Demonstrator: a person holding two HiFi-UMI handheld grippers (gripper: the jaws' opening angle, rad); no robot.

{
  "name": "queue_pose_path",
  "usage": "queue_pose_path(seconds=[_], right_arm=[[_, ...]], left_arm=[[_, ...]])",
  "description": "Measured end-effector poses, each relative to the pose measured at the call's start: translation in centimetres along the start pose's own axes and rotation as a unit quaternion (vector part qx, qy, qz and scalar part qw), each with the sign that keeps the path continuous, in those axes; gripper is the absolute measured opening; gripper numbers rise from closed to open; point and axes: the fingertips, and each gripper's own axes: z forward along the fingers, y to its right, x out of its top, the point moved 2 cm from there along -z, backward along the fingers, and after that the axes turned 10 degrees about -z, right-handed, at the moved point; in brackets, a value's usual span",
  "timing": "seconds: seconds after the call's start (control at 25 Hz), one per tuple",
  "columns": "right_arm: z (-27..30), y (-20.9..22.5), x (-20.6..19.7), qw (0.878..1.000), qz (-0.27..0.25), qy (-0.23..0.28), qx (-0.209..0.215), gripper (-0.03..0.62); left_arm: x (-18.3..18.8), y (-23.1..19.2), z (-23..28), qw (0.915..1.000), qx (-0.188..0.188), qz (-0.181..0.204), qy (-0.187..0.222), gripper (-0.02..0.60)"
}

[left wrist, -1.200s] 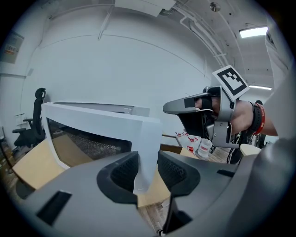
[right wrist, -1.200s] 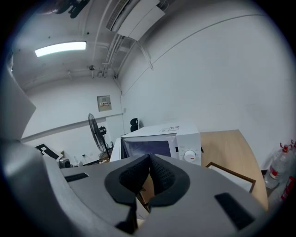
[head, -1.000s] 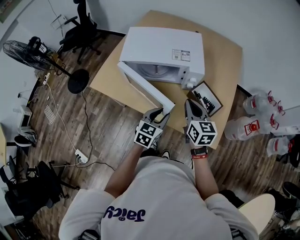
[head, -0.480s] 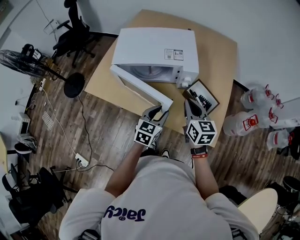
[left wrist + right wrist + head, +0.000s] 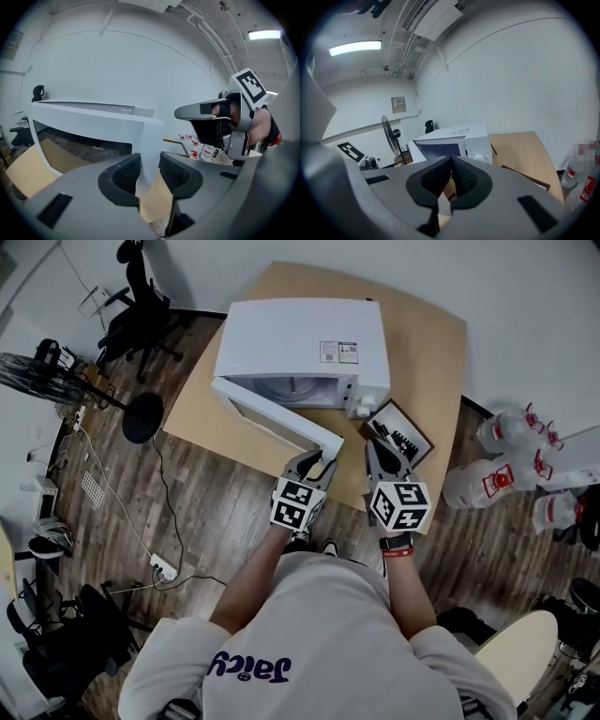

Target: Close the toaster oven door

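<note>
A white toaster oven (image 5: 300, 338) stands on the wooden table (image 5: 427, 352), and its door (image 5: 277, 418) is swung open toward the table's front. My left gripper (image 5: 317, 463) is at the door's free end. In the left gripper view the door's edge (image 5: 145, 140) runs between the left gripper's (image 5: 149, 171) pads, which are shut on it. My right gripper (image 5: 382, 454) hovers just right of the door's end, over the table's front edge. Its pads meet with nothing between them in the right gripper view (image 5: 451, 161), where the oven (image 5: 459, 138) lies ahead.
A dark framed tray (image 5: 398, 435) with small black items lies on the table right of the oven's knobs. Several water bottles (image 5: 506, 474) stand on the floor at the right. A floor fan (image 5: 56, 381), an office chair (image 5: 141, 315) and a power strip (image 5: 161, 563) are at the left.
In the head view the oven and table have drifted slightly left and up. Both grippers stay where they were, and the left one keeps its hold on the door's end.
</note>
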Motion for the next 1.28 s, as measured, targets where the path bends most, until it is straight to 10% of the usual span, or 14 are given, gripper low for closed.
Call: queue_pose_path(seconds=[1.28], right_arm=[[0.8,2.0,0.9,0.999,0.01,0.01,-0.043,0.015]], left_arm=[[3.0,-0.8,5.0,0.9998,-0.001,-0.02,-0.002,0.147]])
